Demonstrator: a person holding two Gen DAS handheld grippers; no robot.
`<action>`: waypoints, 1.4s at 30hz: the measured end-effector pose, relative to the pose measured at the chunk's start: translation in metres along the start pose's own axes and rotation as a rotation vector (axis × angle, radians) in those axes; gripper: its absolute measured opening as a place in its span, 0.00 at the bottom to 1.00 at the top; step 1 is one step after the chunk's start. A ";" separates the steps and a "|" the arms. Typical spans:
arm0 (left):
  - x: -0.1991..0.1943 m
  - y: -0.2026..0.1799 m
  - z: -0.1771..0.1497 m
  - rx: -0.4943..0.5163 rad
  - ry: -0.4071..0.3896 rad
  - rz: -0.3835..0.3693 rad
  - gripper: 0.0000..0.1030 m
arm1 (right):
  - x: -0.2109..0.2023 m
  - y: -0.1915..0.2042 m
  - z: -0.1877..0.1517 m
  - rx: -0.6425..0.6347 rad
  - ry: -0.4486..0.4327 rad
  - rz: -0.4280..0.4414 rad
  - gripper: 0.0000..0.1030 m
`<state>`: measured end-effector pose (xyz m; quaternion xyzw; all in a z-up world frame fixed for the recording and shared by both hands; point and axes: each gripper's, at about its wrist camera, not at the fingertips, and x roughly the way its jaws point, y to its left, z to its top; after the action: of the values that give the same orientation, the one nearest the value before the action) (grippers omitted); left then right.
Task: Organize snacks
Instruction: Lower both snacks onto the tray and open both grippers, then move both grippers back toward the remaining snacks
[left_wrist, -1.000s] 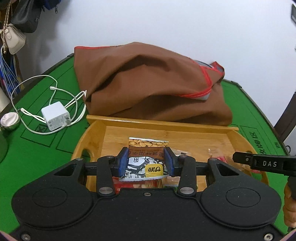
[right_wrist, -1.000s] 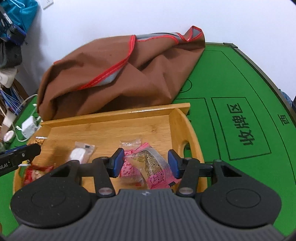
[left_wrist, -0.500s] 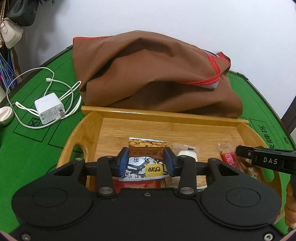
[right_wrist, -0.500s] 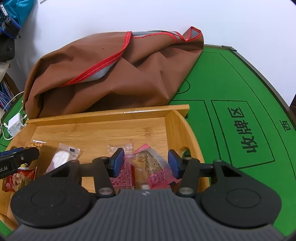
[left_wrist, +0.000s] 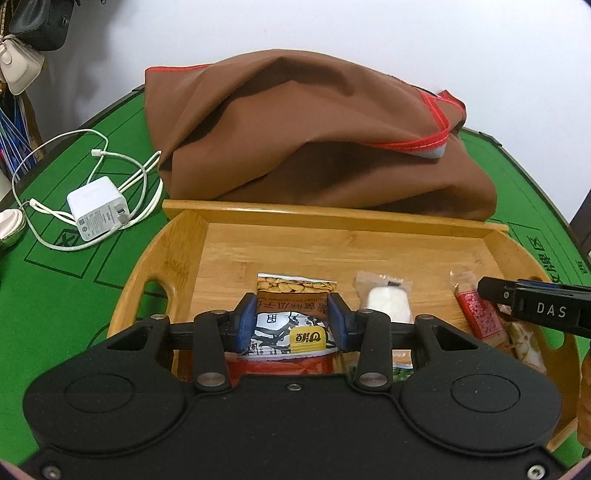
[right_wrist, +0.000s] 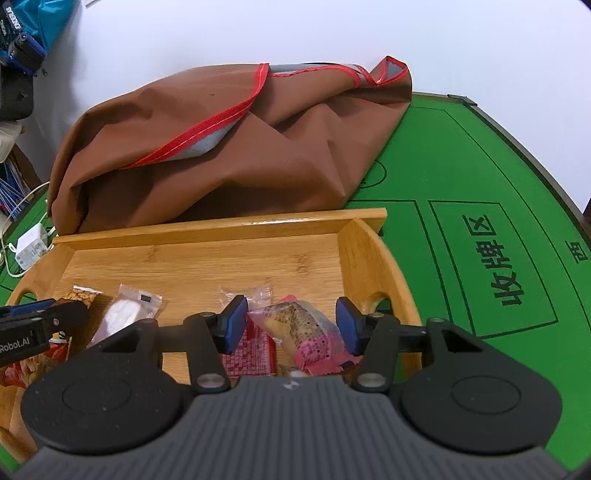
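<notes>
Gripping a peanut packet (left_wrist: 291, 314) between its 2 blue pads, the left gripper (left_wrist: 291, 321) hangs over the near left part of a wooden tray (left_wrist: 332, 218). Both pads press against the packet's sides, so the claw is clamped on it. A red packet (left_wrist: 280, 363) lies just under it on the tray floor.

Over the near right part of the same tray, the right gripper (right_wrist: 291, 325) has its pads apart, with a pink wrapped cake (right_wrist: 314, 336) between them. The left pad sits close to the wrapper; whether either pad touches it I cannot tell, and a clear gap shows beside the right pad. A red checked packet (right_wrist: 251, 350) lies just beside the cake, partly under the left finger.

Between the 2 grippers, a clear wrapper holding a white sweet (left_wrist: 386, 304) rests on the tray floor. In the left wrist view the right gripper's black finger reaches in from the right above the red checked packet (left_wrist: 476, 314).

Behind the tray, touching its far wall, a brown cloth bag (left_wrist: 314, 136) with red trim lies slumped on the green table (right_wrist: 480, 184). A white charger (left_wrist: 98, 208) with its looped cable sits on the table left of the tray.
</notes>
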<state>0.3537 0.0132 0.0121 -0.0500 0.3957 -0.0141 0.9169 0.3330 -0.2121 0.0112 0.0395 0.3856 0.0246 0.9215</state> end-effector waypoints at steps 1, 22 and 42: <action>0.000 0.000 -0.001 -0.002 0.002 0.000 0.38 | 0.000 0.000 0.000 -0.001 -0.001 -0.001 0.55; -0.007 0.001 -0.005 0.015 -0.013 0.017 0.49 | -0.013 0.004 -0.002 -0.027 -0.049 0.037 0.64; -0.112 -0.007 -0.075 0.140 -0.149 -0.026 0.89 | -0.099 -0.006 -0.051 -0.087 -0.154 0.173 0.84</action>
<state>0.2230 0.0070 0.0428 0.0081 0.3238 -0.0496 0.9448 0.2274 -0.2234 0.0457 0.0345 0.3072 0.1174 0.9437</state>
